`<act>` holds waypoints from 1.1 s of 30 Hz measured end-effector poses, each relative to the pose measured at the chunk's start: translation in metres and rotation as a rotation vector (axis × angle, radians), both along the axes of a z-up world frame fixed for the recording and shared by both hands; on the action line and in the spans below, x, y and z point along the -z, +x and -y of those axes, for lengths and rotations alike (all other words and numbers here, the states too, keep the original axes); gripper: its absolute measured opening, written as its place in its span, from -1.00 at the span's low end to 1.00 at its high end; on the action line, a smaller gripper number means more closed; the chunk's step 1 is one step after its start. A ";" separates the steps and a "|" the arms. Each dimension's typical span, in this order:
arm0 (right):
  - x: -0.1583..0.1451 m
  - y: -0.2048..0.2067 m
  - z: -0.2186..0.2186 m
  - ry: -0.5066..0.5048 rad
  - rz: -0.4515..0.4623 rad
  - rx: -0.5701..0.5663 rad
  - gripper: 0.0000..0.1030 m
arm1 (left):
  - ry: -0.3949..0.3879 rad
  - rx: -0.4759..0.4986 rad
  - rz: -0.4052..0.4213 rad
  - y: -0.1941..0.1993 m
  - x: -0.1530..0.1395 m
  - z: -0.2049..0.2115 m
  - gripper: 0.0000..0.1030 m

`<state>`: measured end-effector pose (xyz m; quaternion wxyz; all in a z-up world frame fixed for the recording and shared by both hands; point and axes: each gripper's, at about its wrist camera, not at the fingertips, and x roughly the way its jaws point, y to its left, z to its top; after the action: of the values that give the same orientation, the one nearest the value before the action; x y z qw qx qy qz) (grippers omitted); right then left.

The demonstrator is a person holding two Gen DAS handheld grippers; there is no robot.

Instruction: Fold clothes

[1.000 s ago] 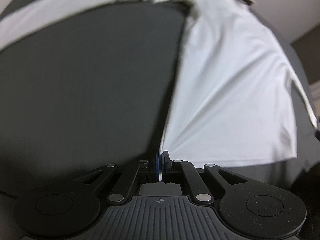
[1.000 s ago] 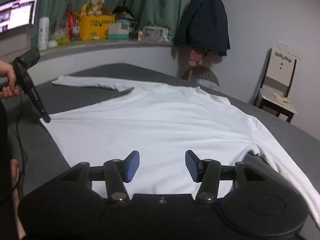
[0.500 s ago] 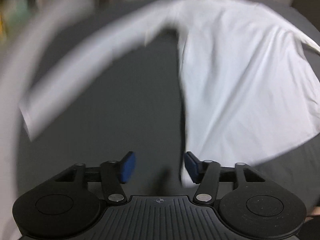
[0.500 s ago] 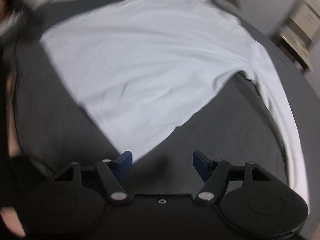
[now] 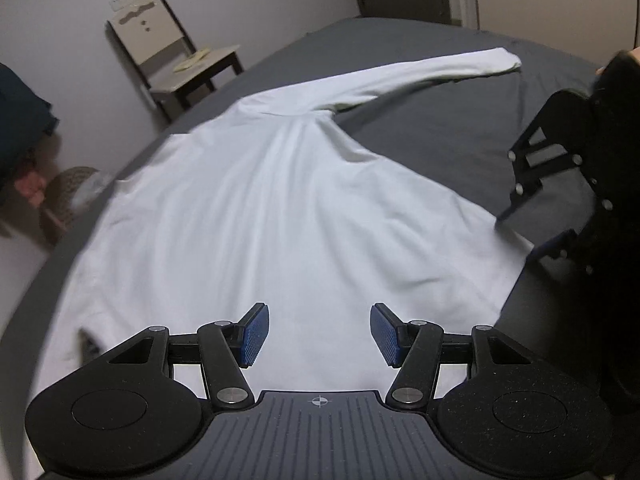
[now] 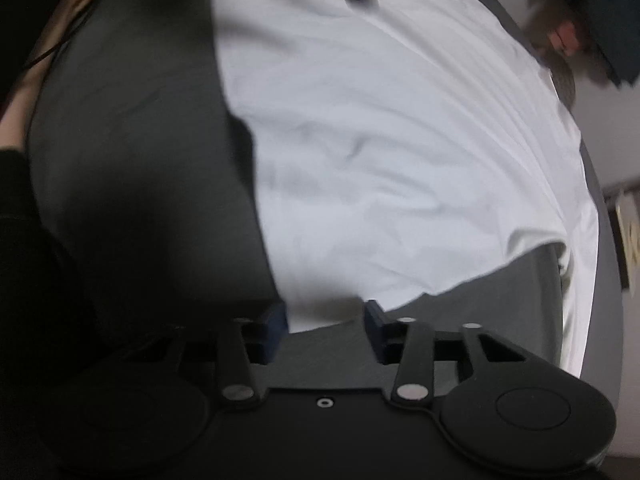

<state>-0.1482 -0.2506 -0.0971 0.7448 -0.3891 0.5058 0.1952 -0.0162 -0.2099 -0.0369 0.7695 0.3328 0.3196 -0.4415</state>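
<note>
On the grey bed (image 5: 420,40), the white shirt (image 5: 260,208) lies spread flat, one sleeve (image 5: 420,72) stretched far right. My left gripper (image 5: 318,334) is wide, empty; my right gripper (image 6: 326,320) is open over the hem corner. Soft, limp, light cloth; I'd pinch hem or sleeve cuff. Other sleeve cut off, right view blurred.

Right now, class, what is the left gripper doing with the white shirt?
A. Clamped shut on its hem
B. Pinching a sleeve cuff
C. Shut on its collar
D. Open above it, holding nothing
D: the left gripper has its blue pads apart, with the white shirt lying flat on the grey bed visible between them.
</note>
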 end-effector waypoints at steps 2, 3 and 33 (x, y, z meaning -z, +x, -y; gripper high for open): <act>-0.008 0.001 0.003 0.001 0.047 0.024 -0.48 | -0.014 0.035 -0.060 -0.002 0.010 0.000 0.11; -0.015 0.004 0.008 0.022 0.069 0.053 -0.48 | -0.013 0.053 -0.080 -0.004 0.014 -0.002 0.11; -0.028 0.058 0.099 0.818 -0.160 1.026 -0.91 | 0.038 -0.003 -0.116 0.005 0.038 -0.026 0.11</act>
<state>-0.0900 -0.3499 -0.0692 0.7910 0.2312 0.5660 0.0202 -0.0110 -0.1835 -0.0747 0.7439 0.3207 0.3725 -0.4528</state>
